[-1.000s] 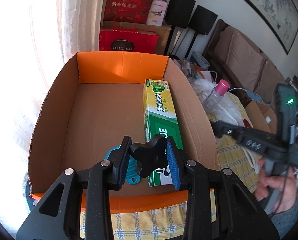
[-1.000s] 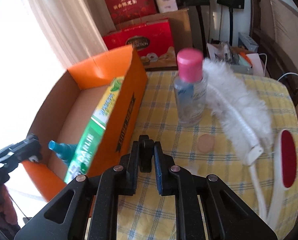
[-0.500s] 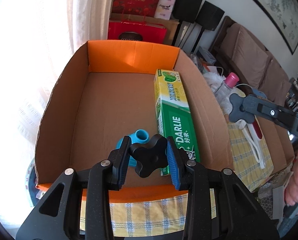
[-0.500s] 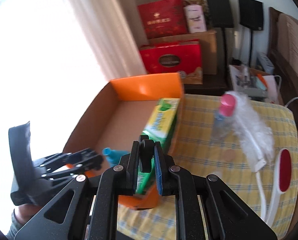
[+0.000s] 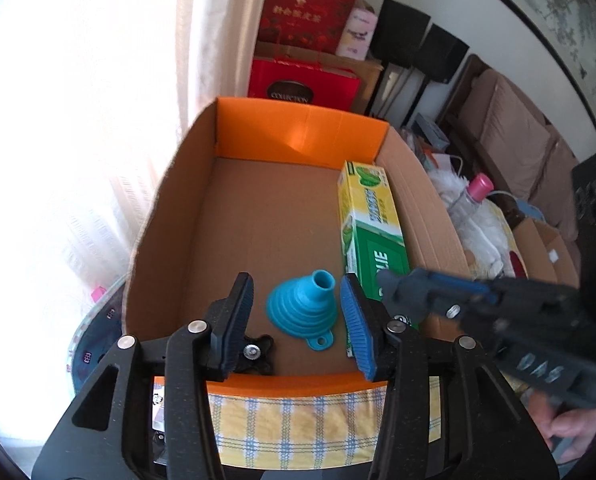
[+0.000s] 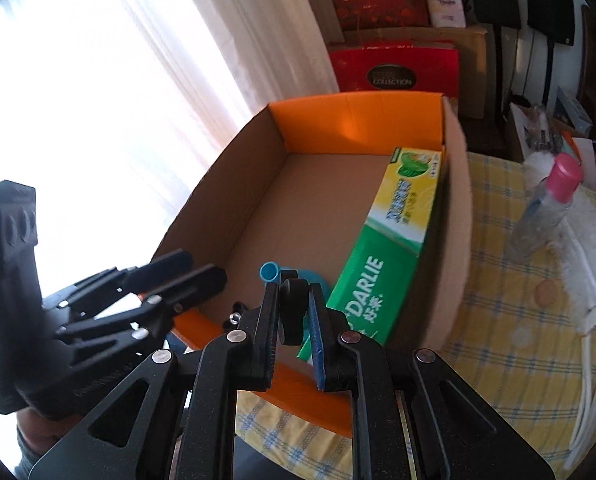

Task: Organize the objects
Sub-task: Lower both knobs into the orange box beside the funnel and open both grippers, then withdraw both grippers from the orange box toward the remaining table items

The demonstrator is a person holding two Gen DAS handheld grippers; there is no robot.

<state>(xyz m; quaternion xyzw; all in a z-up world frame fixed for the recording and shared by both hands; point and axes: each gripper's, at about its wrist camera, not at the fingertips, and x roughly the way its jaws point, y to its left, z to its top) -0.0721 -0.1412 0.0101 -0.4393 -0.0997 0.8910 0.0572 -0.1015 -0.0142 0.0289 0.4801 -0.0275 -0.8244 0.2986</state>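
Blue funnel (image 5: 302,307) sits on the cardboard box (image 5: 170,216) floor between the left gripper's (image 5: 298,312) opening jaws, untouched by the pads. Just right of it lies a toothpaste carton (image 5: 371,228) (green and yellow). The right gripper (image 6: 294,316) hovers alongside, pinched together and empty.

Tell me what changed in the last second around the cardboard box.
The left gripper is opening: its jaws have spread off the blue funnel, which now rests free on the cardboard box floor between them. The right gripper, shut and empty, has swung from over the checked cloth to over the box's near corner. The toothpaste carton and pink-capped bottle stayed put.
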